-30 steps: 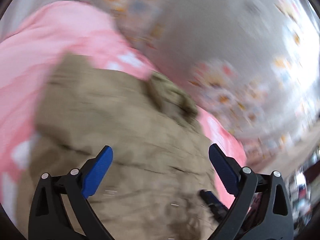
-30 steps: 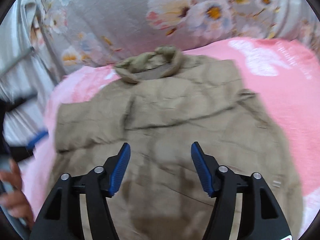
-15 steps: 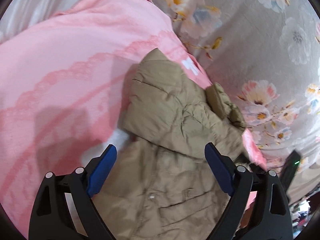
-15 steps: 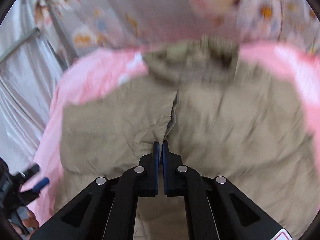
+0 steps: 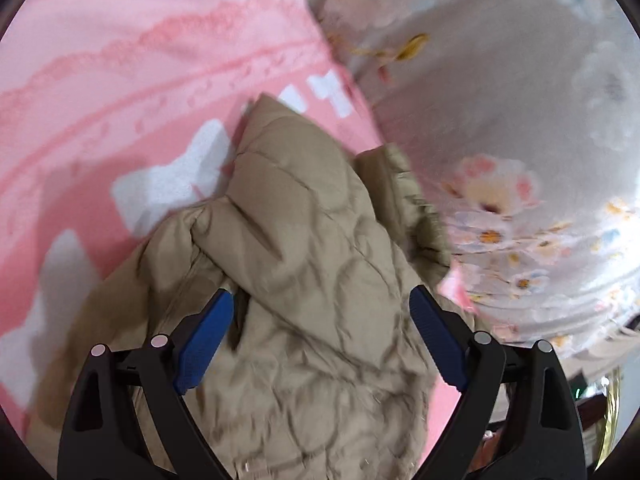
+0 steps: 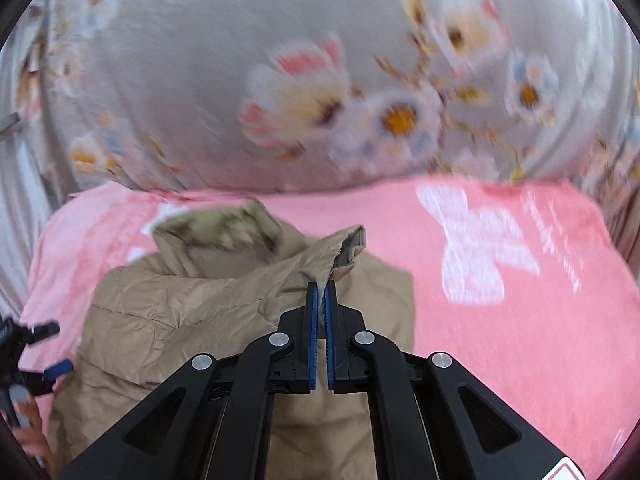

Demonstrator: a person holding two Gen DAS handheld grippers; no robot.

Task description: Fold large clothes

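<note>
Crumpled tan quilted jacket (image 6: 168,312) lies partly folded, sleeve lifted.

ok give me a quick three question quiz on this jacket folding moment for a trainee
1. True or false: the left gripper is clamped on the tan jacket.
2. Multiple choice: what does the right gripper pinch? A) the pink blanket B) a sleeve cuff of the jacket C) the floral fabric
3. Fill in: the jacket lies on a ____ blanket.

Key: 1 false, it is open above the jacket; 2 B, the sleeve cuff is lifted over the jacket body; 3 pink.
</note>
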